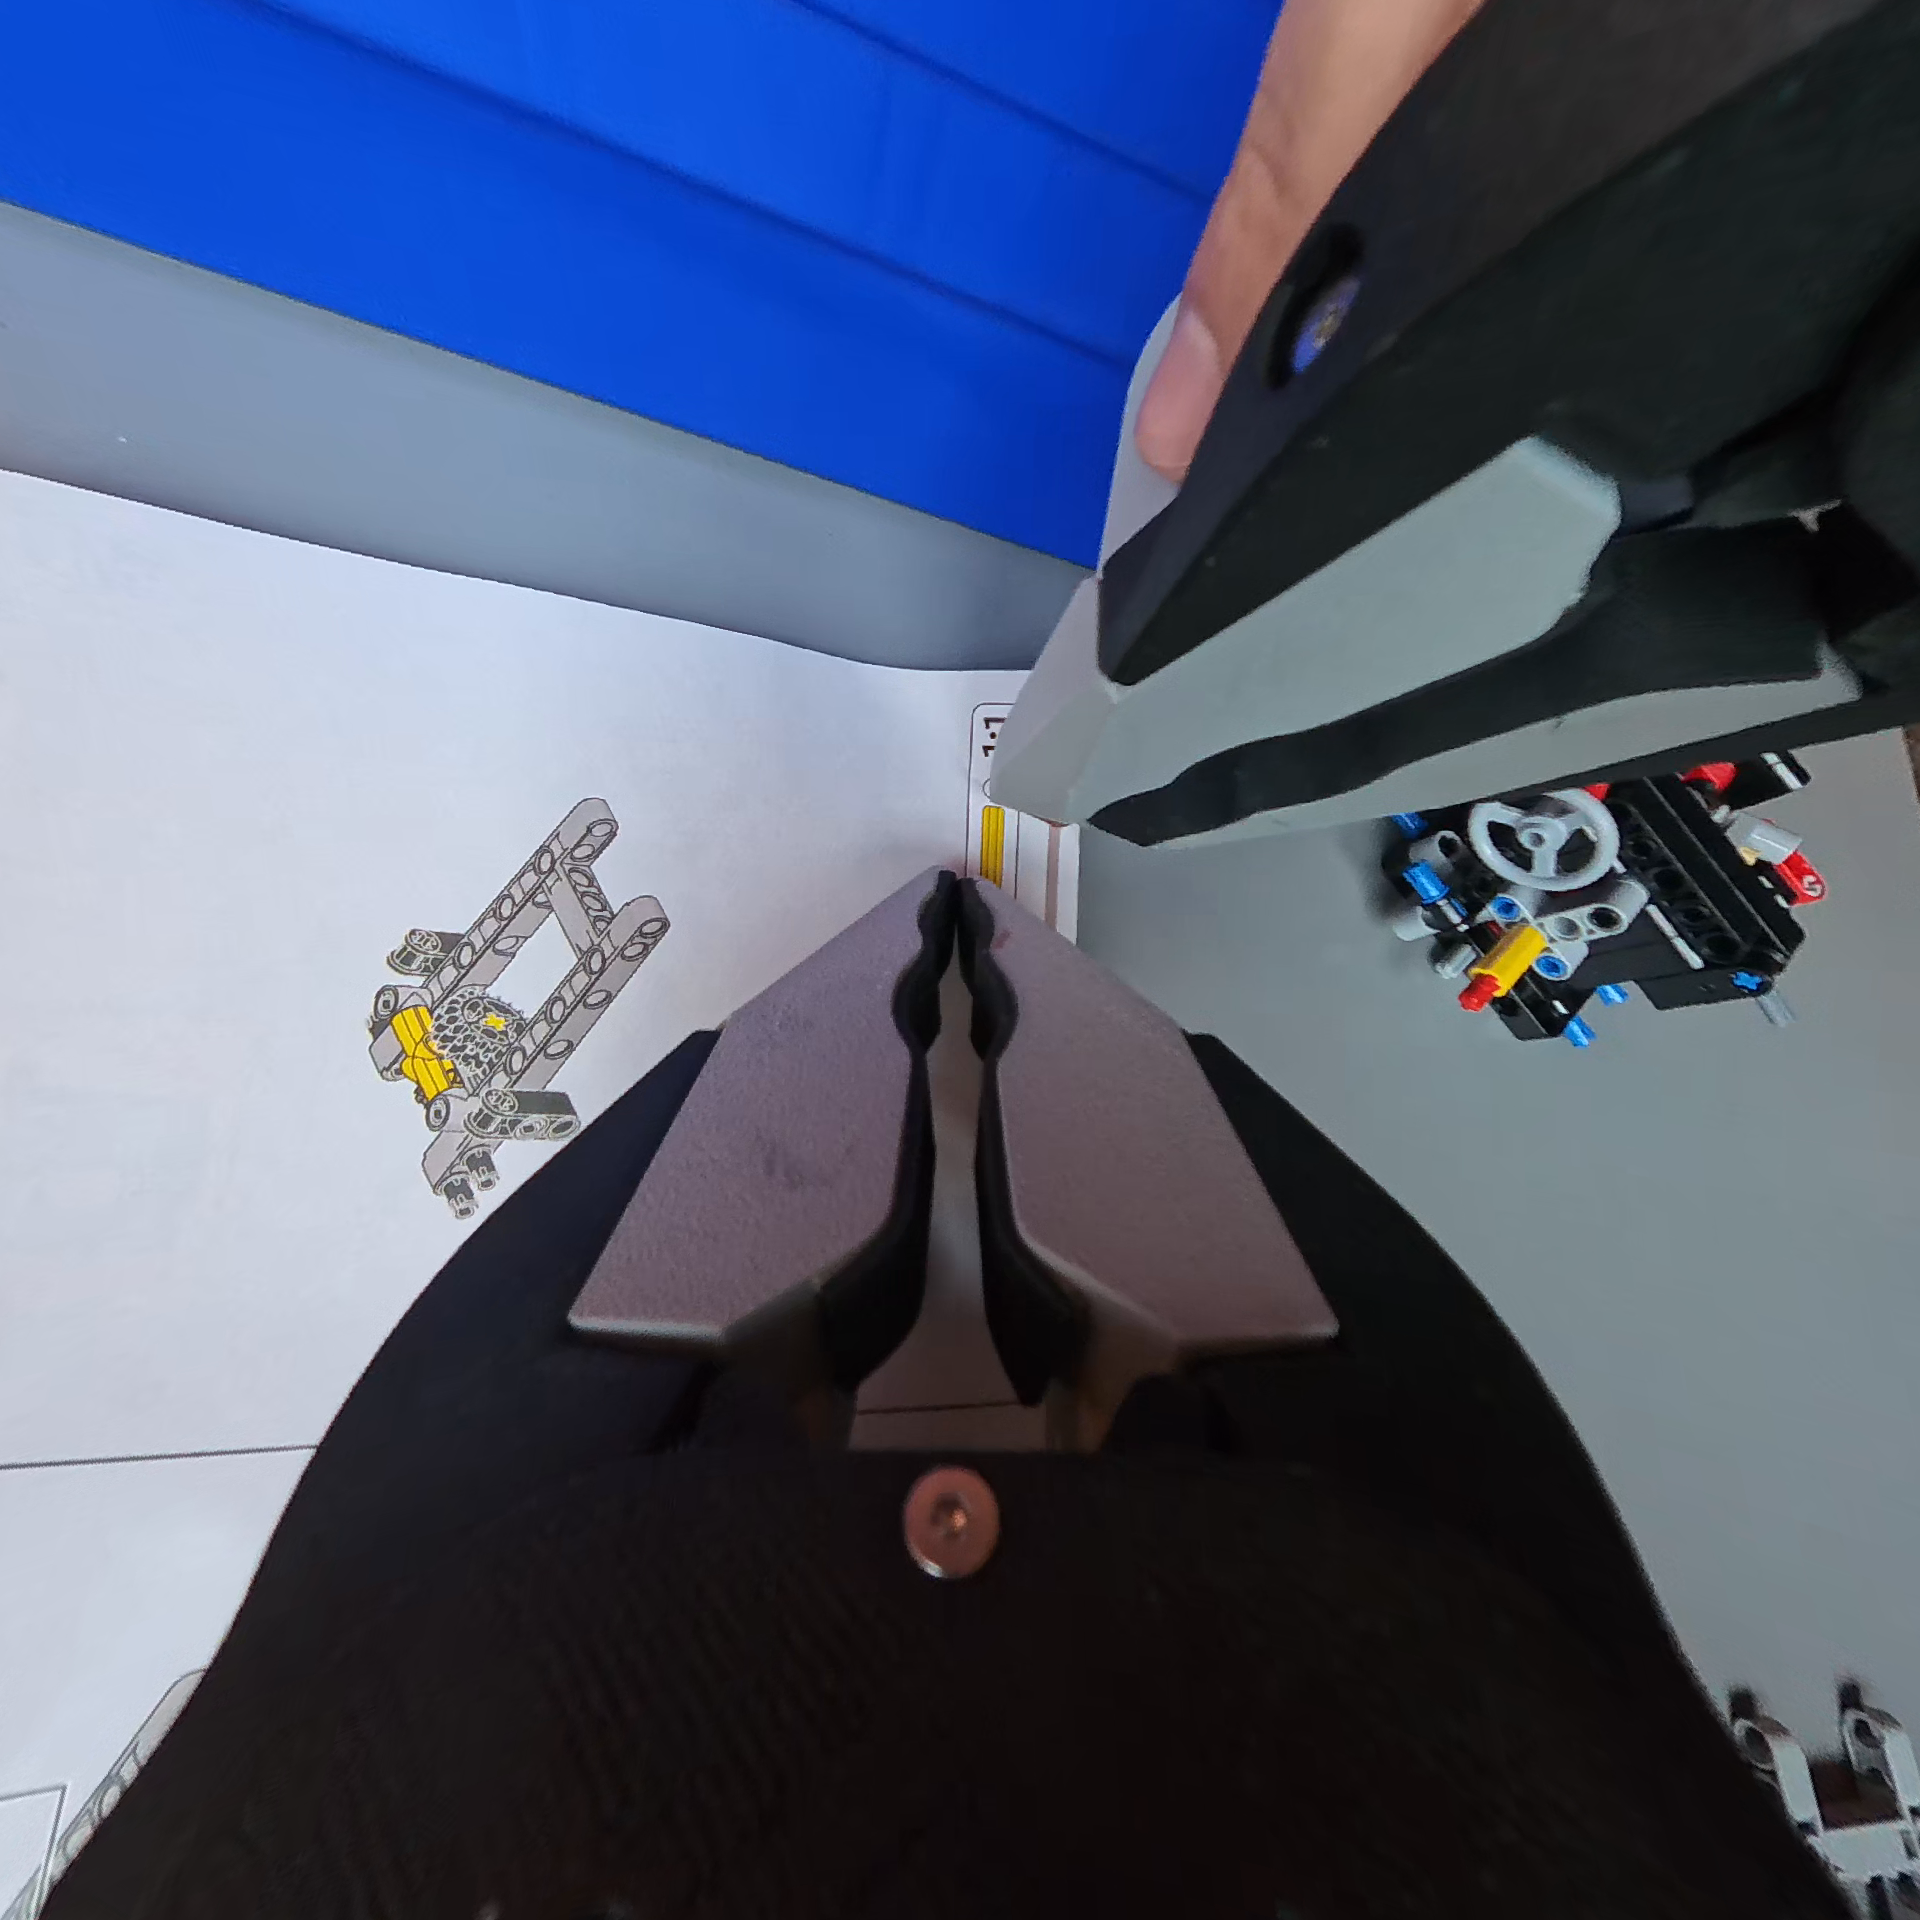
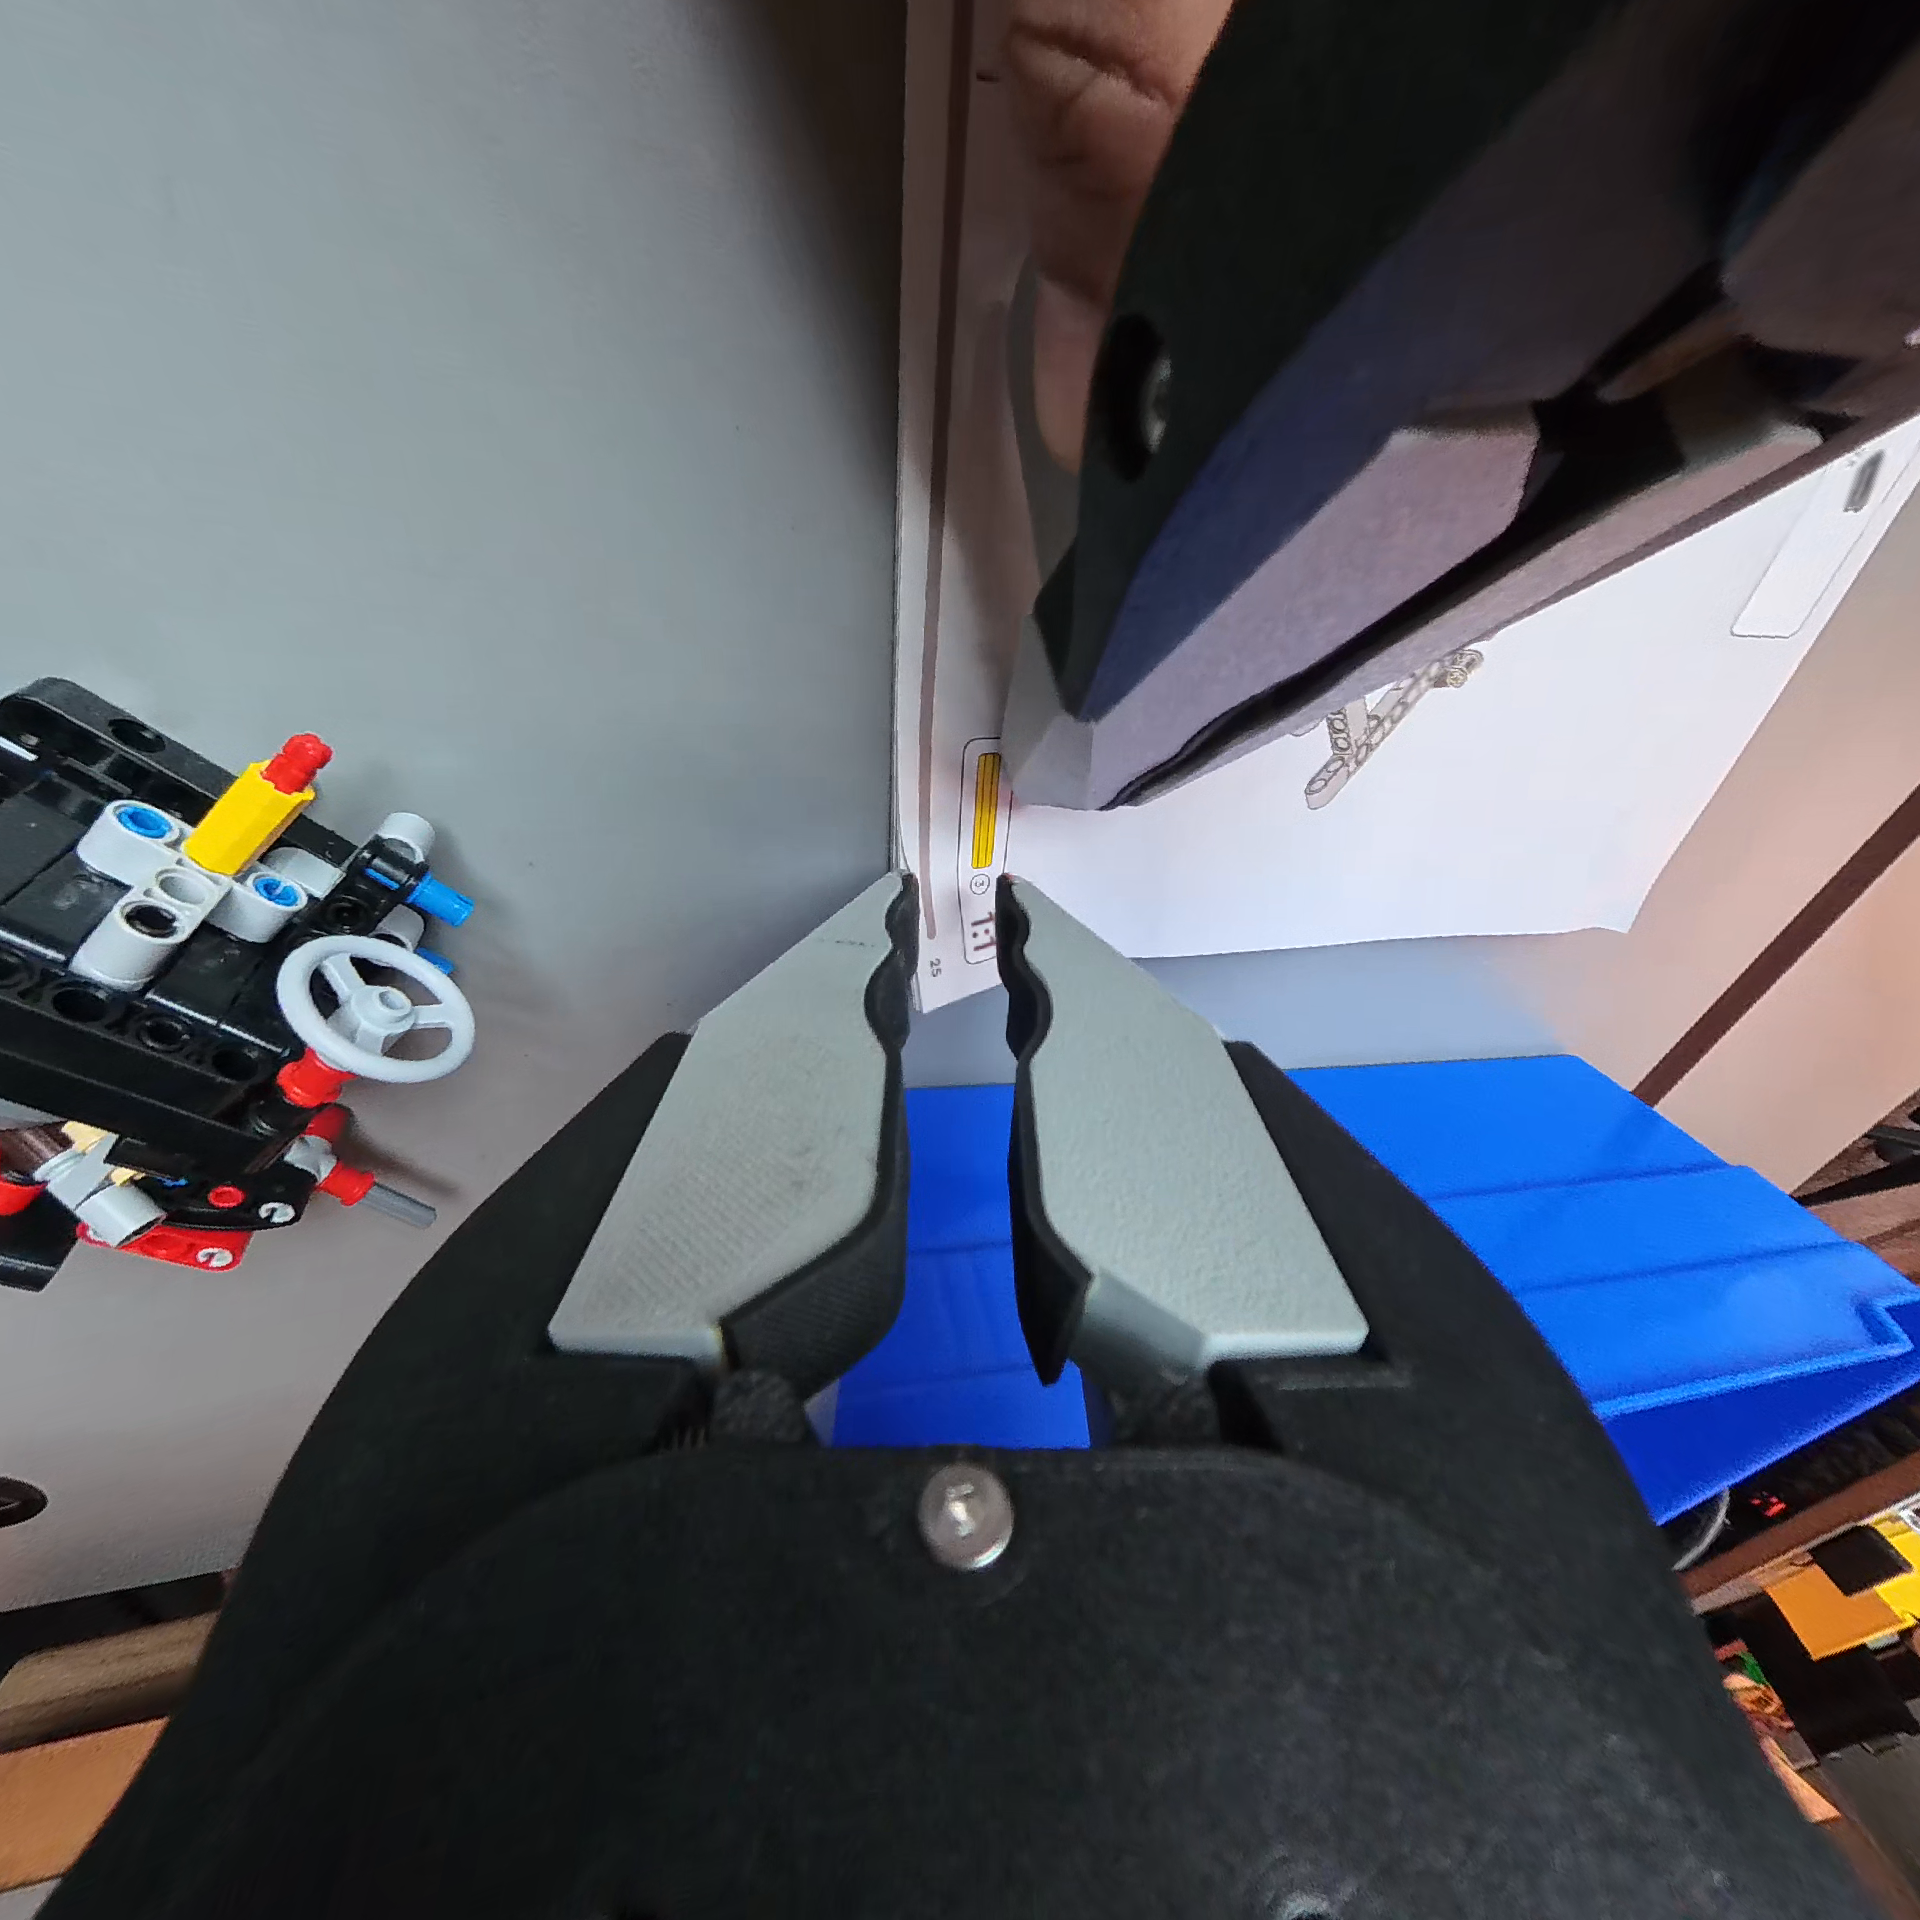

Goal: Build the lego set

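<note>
So both grippers are crowded onto the same corner of the instruction booklet (image 1: 312,748), which lies open on the grey table (image 1: 1455,1299), and my guess is they're working on turning or flattening a page rather than touching any bricks. The left gripper (image 1: 958,883) has its tips pressed together right at the page's edge — it looks like it's pinching the paper, though I can't actually see the sheet between the pads, so call it clenched and probably on the page. The right gripper (image 2: 956,883) comes at that corner from the other side with a clear gap between its jaws and the page corner sitting in that gap, not pinched yet. The half-built lego model (image 2: 208,956) — black beams, grey steering wheel, yellow and red bits, blue pins — sits off to the side on the table, well apart from both grippers and untouched, which fits with this being a check-the-manual moment. A blue bin (image 1: 623,239) sits just past the booklet's far edge, presumably the parts box. As for writing: the page has a printed build diagram, a little scale box with a yellow bar and a page number by the corner, but I'm not quoting any of it. No brand mark visible anywhere.
</note>
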A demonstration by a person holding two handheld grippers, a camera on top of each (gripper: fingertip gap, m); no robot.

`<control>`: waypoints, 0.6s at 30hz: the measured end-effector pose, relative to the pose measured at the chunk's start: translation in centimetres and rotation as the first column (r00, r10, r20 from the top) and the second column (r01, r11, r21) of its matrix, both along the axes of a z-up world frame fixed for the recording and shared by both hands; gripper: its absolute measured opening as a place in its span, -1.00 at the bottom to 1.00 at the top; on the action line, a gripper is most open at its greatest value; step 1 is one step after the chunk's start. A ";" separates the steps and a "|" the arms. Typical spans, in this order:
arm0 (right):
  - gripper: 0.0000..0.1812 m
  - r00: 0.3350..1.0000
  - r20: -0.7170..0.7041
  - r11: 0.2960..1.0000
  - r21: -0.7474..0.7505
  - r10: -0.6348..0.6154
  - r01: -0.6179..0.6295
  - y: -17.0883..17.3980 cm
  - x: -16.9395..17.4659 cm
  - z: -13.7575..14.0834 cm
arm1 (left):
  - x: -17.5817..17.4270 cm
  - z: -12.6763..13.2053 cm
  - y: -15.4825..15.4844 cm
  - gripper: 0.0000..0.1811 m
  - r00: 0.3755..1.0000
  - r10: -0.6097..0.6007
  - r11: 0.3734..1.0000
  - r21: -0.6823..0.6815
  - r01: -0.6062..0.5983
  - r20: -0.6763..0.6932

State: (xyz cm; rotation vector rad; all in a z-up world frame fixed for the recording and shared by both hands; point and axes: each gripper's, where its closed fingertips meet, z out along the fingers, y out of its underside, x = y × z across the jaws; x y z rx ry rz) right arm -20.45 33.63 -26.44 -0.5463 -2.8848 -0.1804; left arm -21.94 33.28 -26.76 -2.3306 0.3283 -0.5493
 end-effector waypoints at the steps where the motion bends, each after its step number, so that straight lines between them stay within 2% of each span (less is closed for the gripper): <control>1: -0.87 1.000 -0.002 1.000 -0.001 -0.001 0.001 0.0 0.0 0.1 | 0.0 0.0 0.0 -1.00 1.000 0.000 1.000 -0.001 0.000 0.002; 18: -0.86 1.000 0.004 1.000 -0.014 -0.008 0.008 0.0 0.0 0.2 | 0.0 0.0 0.0 -1.00 1.000 0.000 1.000 -0.003 0.000 0.007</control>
